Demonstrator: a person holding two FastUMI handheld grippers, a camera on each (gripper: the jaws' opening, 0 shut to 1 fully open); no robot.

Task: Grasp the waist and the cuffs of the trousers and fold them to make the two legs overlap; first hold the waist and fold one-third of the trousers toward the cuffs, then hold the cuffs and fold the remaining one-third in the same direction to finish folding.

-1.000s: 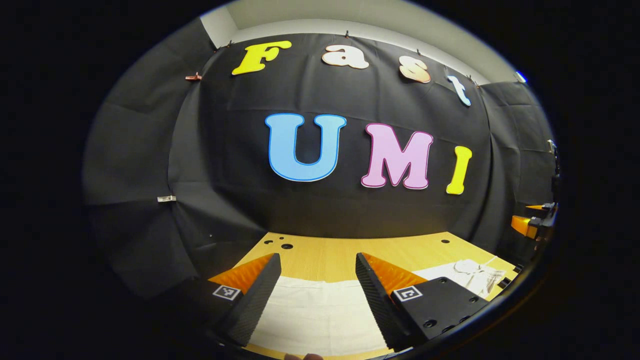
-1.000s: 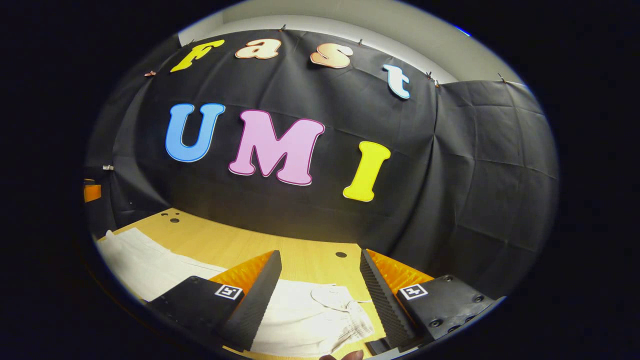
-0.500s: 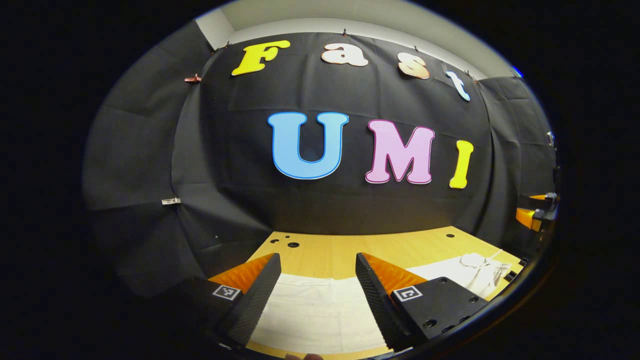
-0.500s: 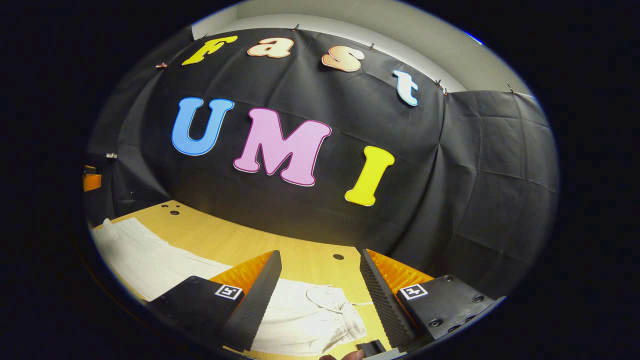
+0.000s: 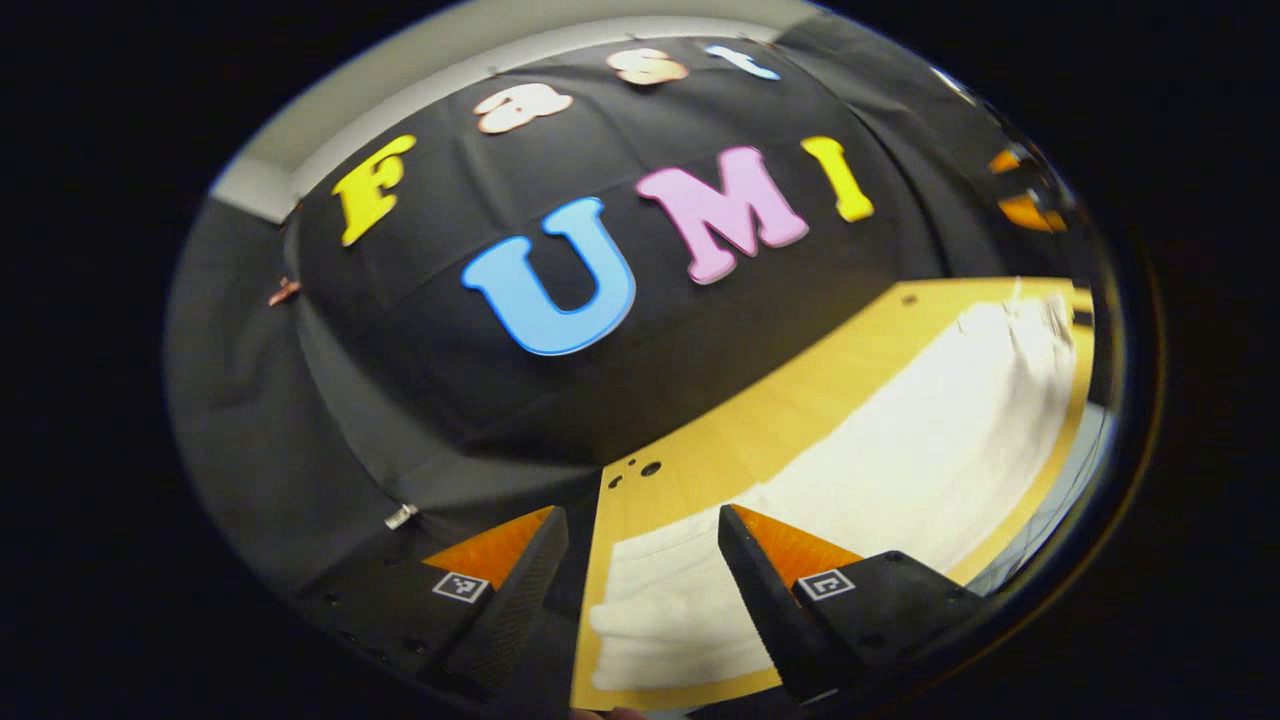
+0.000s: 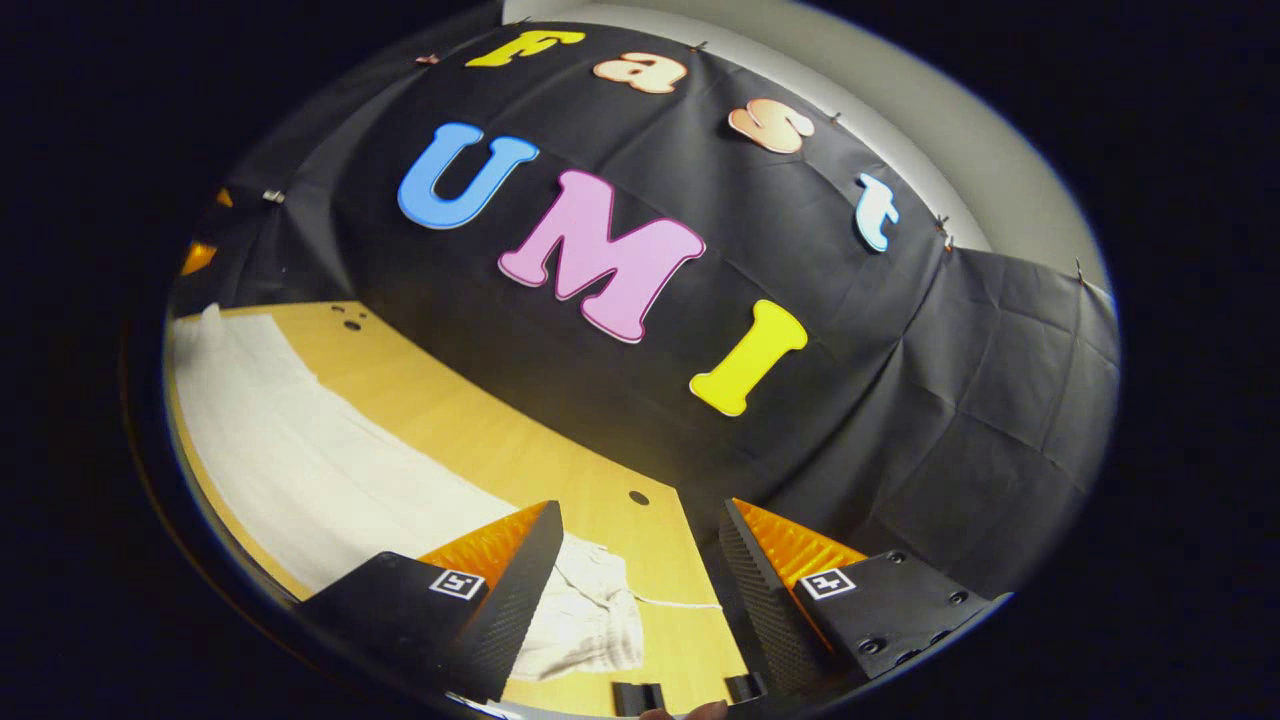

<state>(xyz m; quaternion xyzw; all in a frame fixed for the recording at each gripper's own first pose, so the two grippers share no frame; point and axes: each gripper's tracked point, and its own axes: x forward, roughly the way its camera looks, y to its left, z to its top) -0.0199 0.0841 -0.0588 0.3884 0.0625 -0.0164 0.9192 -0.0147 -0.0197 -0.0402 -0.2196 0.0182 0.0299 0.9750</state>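
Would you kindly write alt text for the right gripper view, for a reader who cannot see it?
The right gripper, open and holding nothing, hangs over the gathered waist of white trousers lying flat on a wooden table. A thin drawstring trails from the waist across the wood.

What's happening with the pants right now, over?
Left gripper open over the cuff end. Right gripper open over the waist end. White trousers flat on the wooden table, not yet gripped. Nothing in the way.
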